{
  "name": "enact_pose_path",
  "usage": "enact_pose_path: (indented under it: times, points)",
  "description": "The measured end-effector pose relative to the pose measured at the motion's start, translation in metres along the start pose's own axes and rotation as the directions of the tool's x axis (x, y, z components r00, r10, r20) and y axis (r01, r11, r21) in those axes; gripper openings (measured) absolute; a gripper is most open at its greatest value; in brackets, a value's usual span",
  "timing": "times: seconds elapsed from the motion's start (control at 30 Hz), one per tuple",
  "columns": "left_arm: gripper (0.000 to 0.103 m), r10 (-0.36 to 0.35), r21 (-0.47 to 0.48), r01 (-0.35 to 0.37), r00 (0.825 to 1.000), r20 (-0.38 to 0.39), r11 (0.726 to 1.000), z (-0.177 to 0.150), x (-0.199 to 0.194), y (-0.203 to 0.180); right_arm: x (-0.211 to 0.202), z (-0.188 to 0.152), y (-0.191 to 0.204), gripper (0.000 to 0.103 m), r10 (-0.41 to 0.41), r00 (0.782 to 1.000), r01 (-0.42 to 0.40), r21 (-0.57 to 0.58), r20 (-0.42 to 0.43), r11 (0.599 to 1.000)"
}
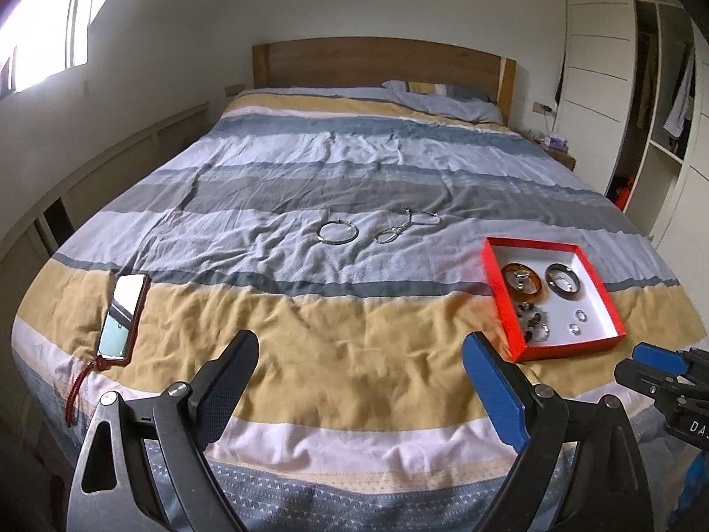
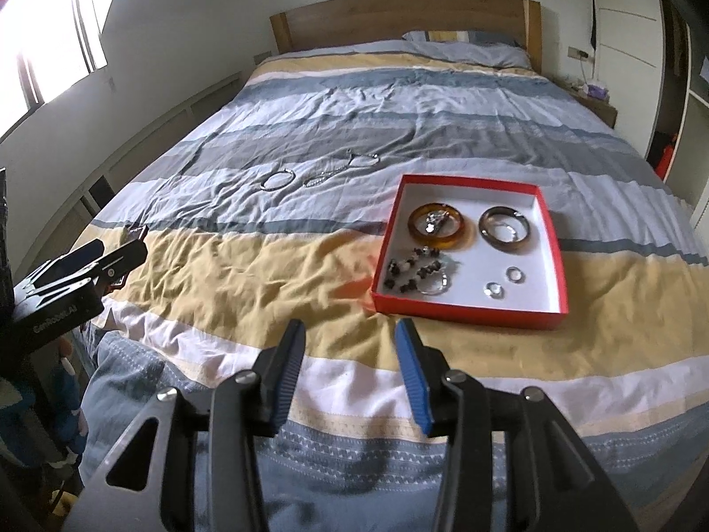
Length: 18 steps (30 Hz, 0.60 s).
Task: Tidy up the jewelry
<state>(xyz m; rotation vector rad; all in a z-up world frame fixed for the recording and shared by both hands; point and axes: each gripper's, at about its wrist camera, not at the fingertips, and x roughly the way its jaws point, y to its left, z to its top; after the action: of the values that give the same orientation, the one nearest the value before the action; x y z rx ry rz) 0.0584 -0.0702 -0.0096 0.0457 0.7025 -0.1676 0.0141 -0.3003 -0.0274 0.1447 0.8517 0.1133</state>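
Both the left gripper (image 1: 359, 354) and right gripper (image 2: 350, 341) are held spread, empty. The chain (image 2: 341, 168) may be snagged on the rumpled quilt (image 2: 266, 266) beyond the red box (image 2: 556, 230).

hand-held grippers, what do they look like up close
Both match: the left hand-held gripper and the right hand-held gripper have black scissor-like linkage arms with silver pivot bolts and two flat fingers faced with blue ribbed pads. The left one's black body carries white lettering, partly legible. No cables or sleeves show.
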Motion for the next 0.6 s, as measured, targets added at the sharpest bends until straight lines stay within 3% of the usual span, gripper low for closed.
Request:
enact_pose_path:
  times: [0.37, 0.6]
  points:
    - [0.092, 0.009, -0.057, -0.015, 0.994, -0.108, 0.998, -0.001, 0.071, 0.032, 0.068, 0.019, 0.007, 0.041, 0.063, 0.994, -0.064, -0.009, -0.087, 0.998]
    - [0.091, -0.037, -0.115, 0.02, 0.988, -0.149, 0.993, 0.019, 0.13, 0.061, 0.12, 0.053, 0.016, 0.041, 0.099, 0.988, -0.103, -0.024, -0.115, 0.994]
